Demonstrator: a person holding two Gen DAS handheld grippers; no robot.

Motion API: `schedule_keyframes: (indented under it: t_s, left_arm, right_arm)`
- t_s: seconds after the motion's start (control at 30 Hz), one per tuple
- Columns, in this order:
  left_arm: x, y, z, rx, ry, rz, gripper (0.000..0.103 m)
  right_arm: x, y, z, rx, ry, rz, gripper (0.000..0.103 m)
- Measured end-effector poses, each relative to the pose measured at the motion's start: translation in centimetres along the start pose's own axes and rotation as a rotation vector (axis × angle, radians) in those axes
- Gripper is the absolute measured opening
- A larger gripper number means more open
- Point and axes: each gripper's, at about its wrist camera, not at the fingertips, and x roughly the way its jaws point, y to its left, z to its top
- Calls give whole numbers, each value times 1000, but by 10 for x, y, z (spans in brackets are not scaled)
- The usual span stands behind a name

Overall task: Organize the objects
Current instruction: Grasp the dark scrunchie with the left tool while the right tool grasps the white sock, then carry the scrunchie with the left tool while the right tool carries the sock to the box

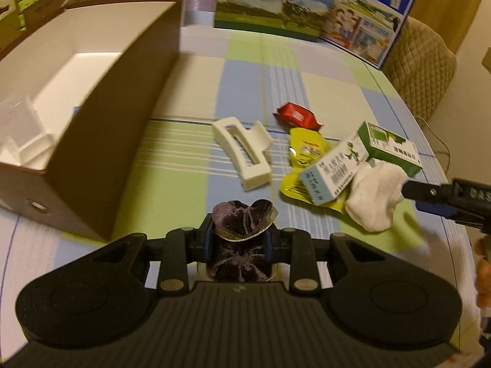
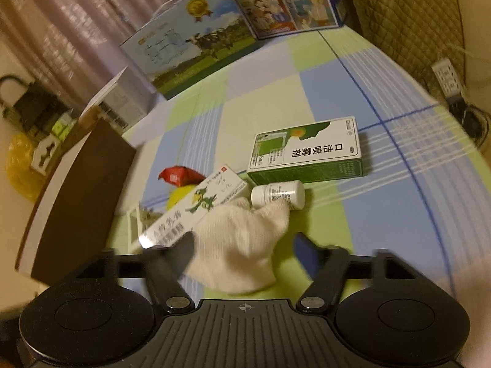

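My left gripper [image 1: 237,240] is shut on a dark purple velvet scrunchie [image 1: 242,217], held low over the checked tablecloth beside the brown storage box [image 1: 101,141]. My right gripper [image 2: 245,245] is open, its fingers on either side of a white sock [image 2: 242,245] lying on the table; the sock also shows in the left wrist view [image 1: 376,199]. Around the sock lie a pale blue medicine box [image 2: 196,211], a green medicine box [image 2: 307,156], a small white bottle [image 2: 277,194], a yellow sachet [image 1: 305,150], a red wrapper [image 1: 297,115] and a cream hair claw [image 1: 242,151].
The brown box has a white inside [image 1: 70,70] with clear plastic pieces at its near end. Two large milk cartons [image 1: 270,3] stand at the far table edge. A quilted chair back [image 1: 420,70] and a power strip [image 2: 448,76] are on the right.
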Motion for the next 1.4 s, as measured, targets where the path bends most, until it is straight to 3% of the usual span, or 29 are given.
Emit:
schedule_keyframes:
  t_s: [0.3, 0.37, 0.43, 0.53, 0.63, 1.03, 1.4]
  left_arm:
    - [-17, 16, -7, -43, -19, 36, 26]
    - [-20, 18, -8, -49, -22, 41, 26]
    - [-23, 19, -9, -52, -26, 42, 26]
    - [-25, 20, -10, -54, -30, 44, 26]
    - [-27, 20, -11, -51, -31, 41, 26]
    - [-38, 9, -12, -23, -36, -2, 26]
    - [-79, 18, -2, 6, -81, -44, 26]
  right_arm:
    - [24, 6, -2, -8, -2, -27, 79]
    - [28, 7, -3, -22, 9, -39, 72]
    - [29, 8, -6, -39, 20, -47, 52]
    - [26, 9, -10, -69, 20, -44, 35]
    - [19, 8, -14, -85, 27, -48, 29]
    - [-34, 17, -33, -134, 40, -43, 26]
    - [-62, 86, -48, -224, 56, 90, 26]
